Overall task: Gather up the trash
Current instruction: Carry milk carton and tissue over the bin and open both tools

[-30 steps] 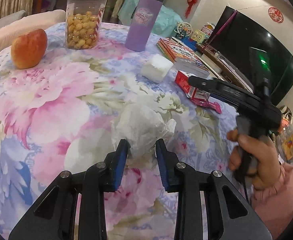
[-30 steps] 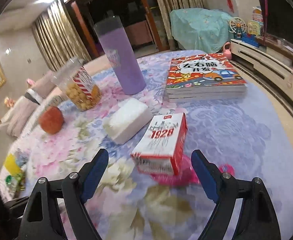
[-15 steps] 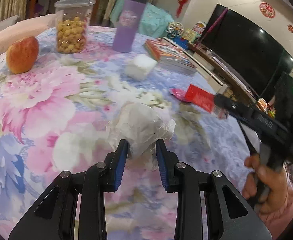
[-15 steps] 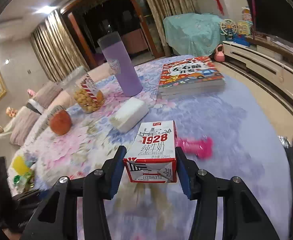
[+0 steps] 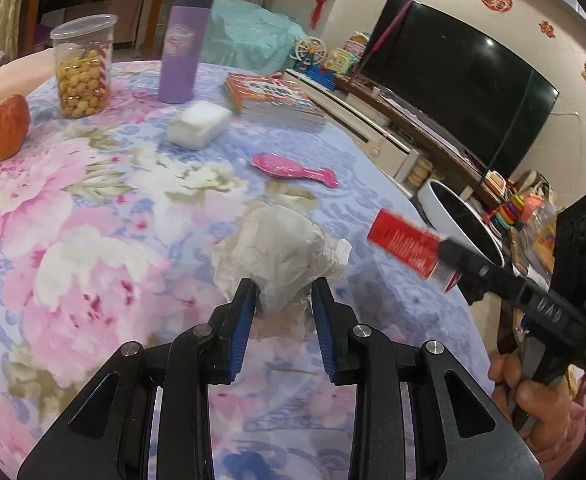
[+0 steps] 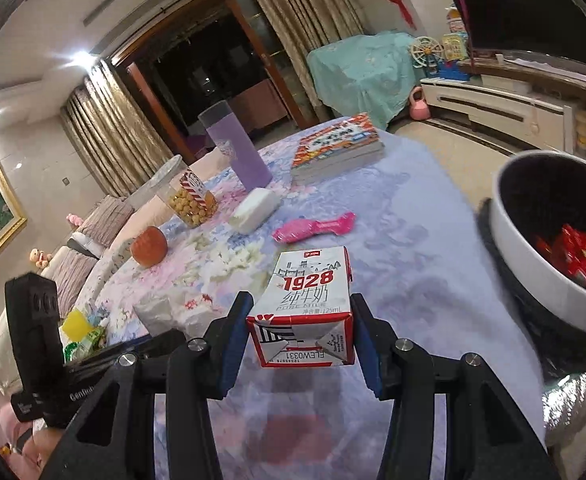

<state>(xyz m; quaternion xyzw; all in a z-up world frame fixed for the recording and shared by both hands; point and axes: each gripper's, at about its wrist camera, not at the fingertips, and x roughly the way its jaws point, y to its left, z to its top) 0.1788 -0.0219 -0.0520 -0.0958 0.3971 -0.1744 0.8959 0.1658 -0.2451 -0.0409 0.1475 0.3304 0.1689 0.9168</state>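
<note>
My left gripper [image 5: 283, 294] is shut on a crumpled white tissue wad [image 5: 281, 248], held over the floral tablecloth [image 5: 73, 208]. In the right wrist view my right gripper [image 6: 301, 316] is shut on a small red-and-white milk carton [image 6: 307, 304], lifted off the table. The same carton [image 5: 407, 248] shows in the left wrist view at the right, next to a white bin [image 5: 453, 216] beyond the table edge. That bin [image 6: 533, 276] sits at the right of the right wrist view, with red wrappers inside it.
On the table stand a pink comb [image 5: 293, 170], a white soap-like block [image 5: 199, 124], a purple tumbler [image 5: 183, 46], a snack jar [image 5: 83, 68], an apple [image 5: 3, 128] and a stack of books [image 5: 273, 100]. A TV [image 5: 453, 80] and toy-laden cabinet lie beyond.
My right gripper closed on the milk carton, lifted it off the table and carried it right, toward the bin, uncovering the pink comb. My left gripper, still holding the tissue, moved right too.
</note>
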